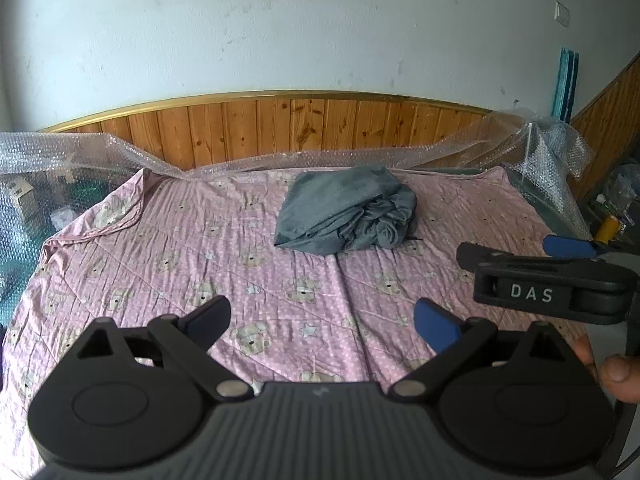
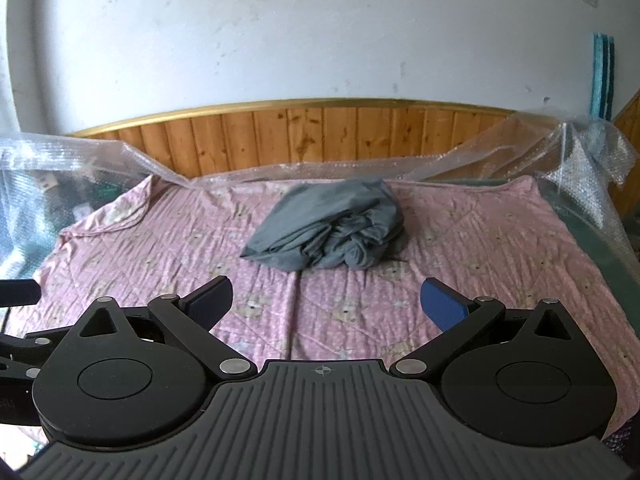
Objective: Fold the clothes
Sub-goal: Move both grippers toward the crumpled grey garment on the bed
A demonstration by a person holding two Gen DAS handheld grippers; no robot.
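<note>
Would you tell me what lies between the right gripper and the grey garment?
Only bare pink bedsheet lies between the right gripper and the grey garment, seen in the right wrist view.

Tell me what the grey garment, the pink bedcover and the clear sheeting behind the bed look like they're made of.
Grey garment: looks like a soft, matte knit or brushed fabric, since it slumps in loose rumpled folds. Pink bedcover: probably quilted cotton, matte, with stitched lines and a printed bear pattern. Clear sheeting: plastic bubble wrap, glossy and see-through, with a dotted bubble texture.
</note>
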